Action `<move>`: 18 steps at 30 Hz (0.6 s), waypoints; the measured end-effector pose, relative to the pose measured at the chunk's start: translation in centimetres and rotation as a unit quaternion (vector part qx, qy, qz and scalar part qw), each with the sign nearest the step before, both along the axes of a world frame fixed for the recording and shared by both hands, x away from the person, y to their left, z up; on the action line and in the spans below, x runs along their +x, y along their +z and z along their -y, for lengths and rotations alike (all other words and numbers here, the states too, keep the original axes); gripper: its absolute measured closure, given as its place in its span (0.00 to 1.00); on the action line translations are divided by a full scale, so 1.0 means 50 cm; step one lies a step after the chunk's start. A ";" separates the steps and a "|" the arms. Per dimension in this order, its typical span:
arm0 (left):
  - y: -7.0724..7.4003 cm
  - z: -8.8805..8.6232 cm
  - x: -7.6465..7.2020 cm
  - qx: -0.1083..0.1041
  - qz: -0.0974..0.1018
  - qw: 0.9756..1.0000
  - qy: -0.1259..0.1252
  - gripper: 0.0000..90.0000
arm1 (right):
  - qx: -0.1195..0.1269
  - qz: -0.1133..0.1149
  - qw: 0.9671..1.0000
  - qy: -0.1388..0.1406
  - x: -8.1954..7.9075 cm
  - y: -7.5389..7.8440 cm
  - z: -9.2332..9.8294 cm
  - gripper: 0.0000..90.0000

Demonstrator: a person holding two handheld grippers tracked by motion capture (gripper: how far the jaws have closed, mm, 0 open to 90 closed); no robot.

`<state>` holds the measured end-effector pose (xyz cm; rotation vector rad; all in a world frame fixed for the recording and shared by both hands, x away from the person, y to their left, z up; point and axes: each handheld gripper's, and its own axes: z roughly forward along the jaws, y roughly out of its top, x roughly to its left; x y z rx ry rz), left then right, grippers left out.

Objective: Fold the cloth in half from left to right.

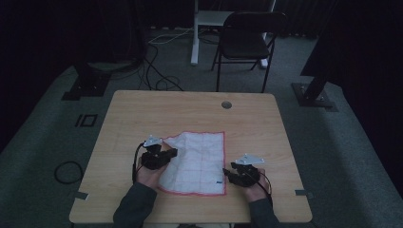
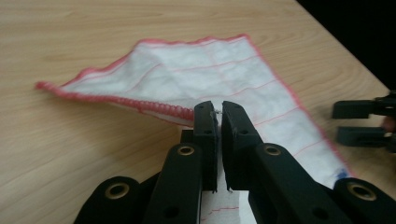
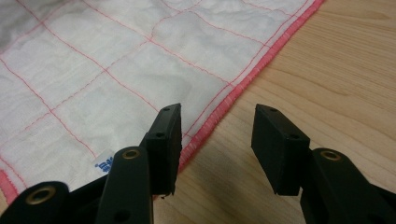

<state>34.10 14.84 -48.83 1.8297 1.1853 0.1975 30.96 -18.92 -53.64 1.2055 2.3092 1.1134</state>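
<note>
A white cloth (image 1: 197, 161) with a red hem and thin red grid lines lies on the wooden table (image 1: 142, 114). My left gripper (image 1: 168, 153) is at the cloth's left edge. In the left gripper view it (image 2: 218, 109) is shut on the red hem, and the cloth (image 2: 205, 74) rises off the table there in a raised fold. My right gripper (image 1: 228, 173) rests by the cloth's near right corner. Its jaws (image 3: 217, 126) stand open: one over the cloth's (image 3: 93, 70) hem, the other over bare wood. The right gripper (image 2: 359, 123) also shows far off in the left gripper view.
A round cable hole (image 1: 226, 104) sits near the table's far edge. Beyond the table stand a dark folding chair (image 1: 247, 38) and a white post (image 1: 195, 33). Cables (image 1: 69, 171) lie on the grey floor at the left.
</note>
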 end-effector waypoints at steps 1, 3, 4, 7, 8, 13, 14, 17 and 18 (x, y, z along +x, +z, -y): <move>0.003 0.005 0.001 -0.001 0.001 1.000 -0.005 0.95 | 0.000 0.000 1.000 0.000 0.000 0.000 0.000 0.59; 0.010 0.024 0.002 -0.003 0.003 1.000 -0.016 0.96 | 0.000 0.000 1.000 -0.001 0.000 0.000 0.001 0.59; 0.010 0.024 0.002 -0.003 0.003 1.000 -0.016 0.96 | -0.001 0.000 1.000 -0.001 0.000 0.000 0.002 0.59; 0.017 0.048 0.003 0.000 0.006 0.999 -0.031 0.96 | 0.000 0.000 1.000 -0.002 0.001 0.000 0.002 0.59; 0.017 0.048 0.003 0.000 0.006 0.999 -0.031 0.96 | 0.000 0.000 1.000 -0.002 0.001 0.000 0.002 0.59; 0.024 0.085 0.006 0.001 0.010 0.999 -0.053 0.96 | 0.001 -0.001 1.000 -0.005 0.002 0.000 0.005 0.59; 0.024 0.085 0.006 0.001 0.010 0.999 -0.053 0.96 | 0.001 -0.001 1.000 -0.005 0.003 0.000 0.005 0.59; 0.026 0.105 0.007 0.003 0.012 0.998 -0.064 0.96 | 0.001 0.000 1.000 -0.008 0.004 0.001 0.009 0.59; 0.026 0.116 0.008 0.005 0.012 0.998 -0.069 0.96 | 0.002 0.000 1.000 -0.009 0.004 0.001 0.010 0.59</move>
